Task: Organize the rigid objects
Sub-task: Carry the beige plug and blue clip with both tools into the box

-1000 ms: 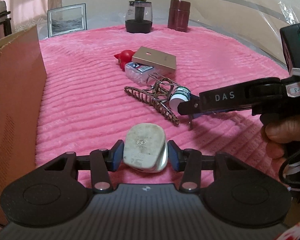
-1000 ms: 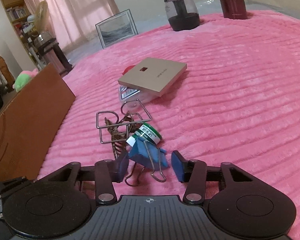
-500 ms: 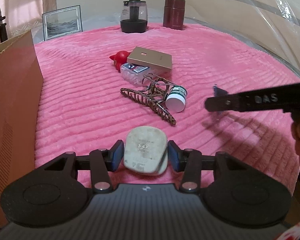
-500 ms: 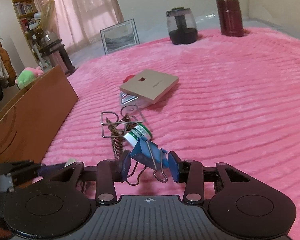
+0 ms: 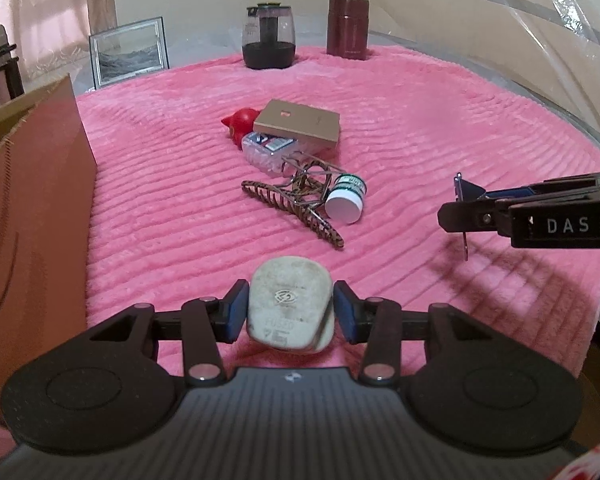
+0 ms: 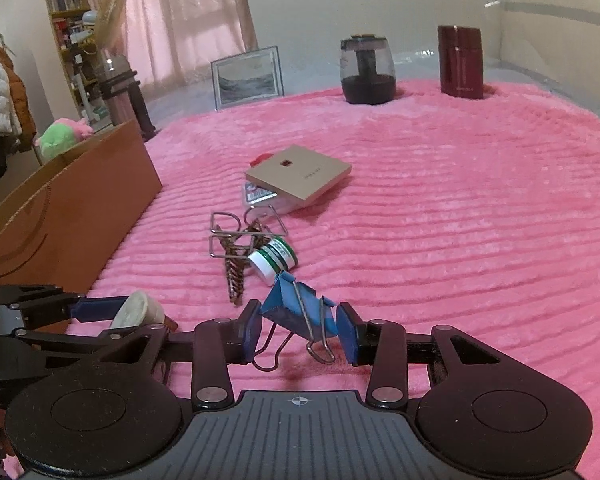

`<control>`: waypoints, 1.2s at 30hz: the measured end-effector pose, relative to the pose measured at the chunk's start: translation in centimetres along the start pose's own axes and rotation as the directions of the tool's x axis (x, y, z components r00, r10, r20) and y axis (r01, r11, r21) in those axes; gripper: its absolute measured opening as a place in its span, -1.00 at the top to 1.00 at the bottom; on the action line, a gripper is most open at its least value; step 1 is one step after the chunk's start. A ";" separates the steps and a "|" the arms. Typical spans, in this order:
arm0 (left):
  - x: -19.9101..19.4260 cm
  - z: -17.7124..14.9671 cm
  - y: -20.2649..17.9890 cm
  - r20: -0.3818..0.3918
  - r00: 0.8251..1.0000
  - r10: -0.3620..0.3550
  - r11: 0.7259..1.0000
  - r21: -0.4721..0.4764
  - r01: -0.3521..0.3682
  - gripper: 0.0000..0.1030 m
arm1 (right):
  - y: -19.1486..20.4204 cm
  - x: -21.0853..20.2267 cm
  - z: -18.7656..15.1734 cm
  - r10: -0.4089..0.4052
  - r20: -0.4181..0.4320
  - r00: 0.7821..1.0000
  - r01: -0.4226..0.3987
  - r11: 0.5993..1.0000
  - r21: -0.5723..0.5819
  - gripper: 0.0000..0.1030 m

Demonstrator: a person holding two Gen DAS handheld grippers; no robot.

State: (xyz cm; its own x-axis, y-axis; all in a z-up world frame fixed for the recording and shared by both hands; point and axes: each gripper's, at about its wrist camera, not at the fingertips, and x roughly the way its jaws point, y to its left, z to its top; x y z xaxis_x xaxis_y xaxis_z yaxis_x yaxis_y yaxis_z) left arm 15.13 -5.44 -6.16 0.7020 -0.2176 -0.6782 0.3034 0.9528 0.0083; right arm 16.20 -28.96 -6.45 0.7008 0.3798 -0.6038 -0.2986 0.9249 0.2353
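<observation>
Our left claw (image 5: 290, 312) grips a plug (image 5: 290, 310), a worn off-white plastic block with rounded corners, its blue pads pressed to both flanks and the plug lifted clear of the blanket (image 5: 420, 128). Our right claw (image 6: 298, 330) is clamped on a clip (image 6: 296, 312), blue folded metal with two thin wire handles drooping below the pads, also off the blanket.

The blanket is pink plush, ribbed in soft ridges. Near its middle lies the remaining heap: a flat tan box (image 5: 298, 123) resting on a clear plastic case (image 5: 268, 150), a glossy red toy (image 5: 240, 122) just behind them, a brown toothed hair claw (image 5: 296, 208) tangled with bent wire, and a small white jar (image 5: 346, 203) with a green band touching that tangle.

Along the left edge stands a cardboard box (image 5: 32, 216) with a smooth brown wall. At the far edge we see a frame (image 5: 130, 52), a dark jug (image 5: 268, 38) and a maroon canister (image 5: 348, 28), well apart from the heap. To the right of the heap the blanket lies open and bare.
</observation>
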 end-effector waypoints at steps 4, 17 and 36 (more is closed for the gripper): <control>-1.8 0.4 -0.2 0.017 1.000 -0.013 1.000 -0.007 0.013 0.22 | 0.8 -1.4 0.3 0.003 0.024 1.000 -0.003 1.000 -0.030 0.28; -9.6 2.9 1.6 0.128 0.992 -0.009 1.000 -0.022 0.012 0.22 | 4.6 -5.4 2.1 0.053 0.104 0.993 -0.041 0.993 -0.114 0.28; -19.2 4.8 16.1 0.133 0.982 0.136 0.991 -0.017 -0.135 0.22 | 19.6 -2.3 8.3 0.378 0.017 0.926 -0.338 0.845 -0.414 0.28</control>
State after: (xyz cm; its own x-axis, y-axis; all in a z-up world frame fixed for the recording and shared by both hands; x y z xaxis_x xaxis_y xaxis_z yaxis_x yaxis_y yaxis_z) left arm 9.65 13.09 10.47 0.8162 -0.1119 -0.5668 0.1949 0.9769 0.0877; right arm 14.16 -11.61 5.87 0.5470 0.7016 -0.4566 -0.7572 0.6473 0.0875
